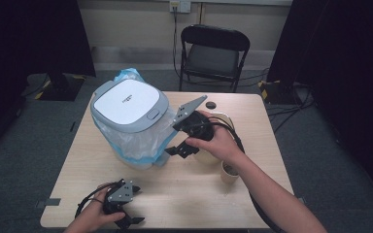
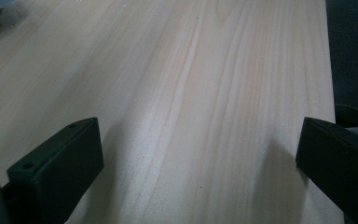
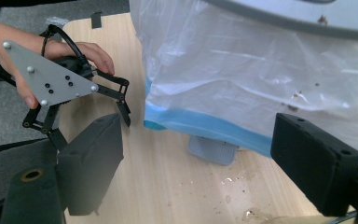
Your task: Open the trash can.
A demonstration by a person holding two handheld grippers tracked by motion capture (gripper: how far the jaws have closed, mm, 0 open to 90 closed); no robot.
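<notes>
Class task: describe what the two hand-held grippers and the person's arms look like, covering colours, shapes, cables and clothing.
Each hand-held gripper, left and right, is black with two blocky jaws on thin linkage bars. A grey three-cornered plate dotted with screws sits on top, and a black cable trails behind. The forearms are bare, with no sleeves visible.

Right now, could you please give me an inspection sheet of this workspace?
Surface: light wooden table; small wet spots and crumbs near the bin's pedal.
Job's things: pedal bin, lid shut, with a clear blue-edged bag hanging down its outside.
Clutter: paper cup by the right forearm; small dark round thing at the far edge.
Grippers: left gripper open over bare wood; right gripper open, facing the bag.
Cables: black cable along the right arm; more on the floor.
Surroundings: black folding chair, grey carpet, dark curtains.
</notes>
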